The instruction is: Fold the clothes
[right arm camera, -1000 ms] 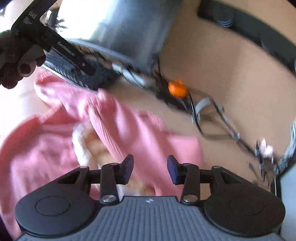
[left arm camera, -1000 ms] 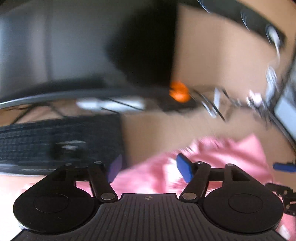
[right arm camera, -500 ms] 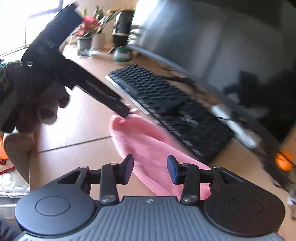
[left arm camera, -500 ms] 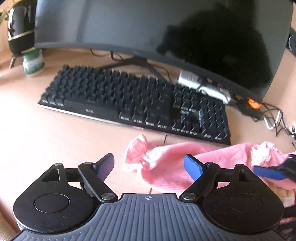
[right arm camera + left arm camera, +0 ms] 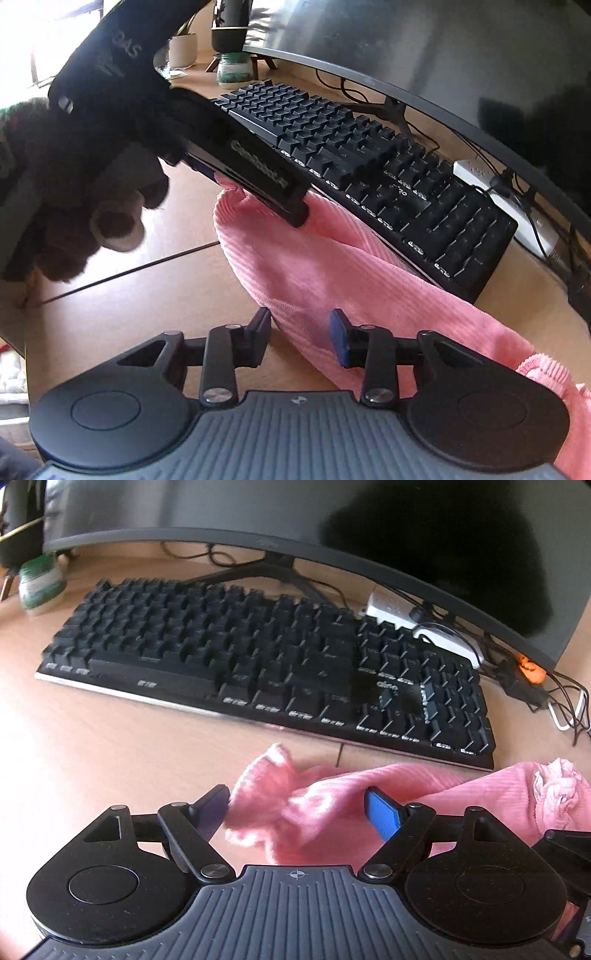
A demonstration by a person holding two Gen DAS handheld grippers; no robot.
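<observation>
A pink ribbed garment (image 5: 332, 805) lies bunched on the wooden desk (image 5: 110, 760) in front of the keyboard. My left gripper (image 5: 295, 808) is open, its jaws wide apart around the garment's ruffled left end, not clamped. In the right wrist view the garment (image 5: 303, 266) stretches from upper left to lower right. My right gripper (image 5: 301, 332) is open with the cloth between and under its jaws. The left gripper's body (image 5: 207, 147), held by a gloved hand, sits over the garment's far end there.
A black keyboard (image 5: 258, 664) lies just behind the garment, under a curved monitor (image 5: 332, 524). A white power strip (image 5: 406, 613), cables and an orange piece (image 5: 532, 668) sit at the right. A green jar (image 5: 40, 587) and plant pots (image 5: 183, 50) stand far left.
The left gripper moved closer to the garment's ruffled end, which now lies between its open jaws. The right gripper moved in over the cloth. Both views steadied after fast motion.
</observation>
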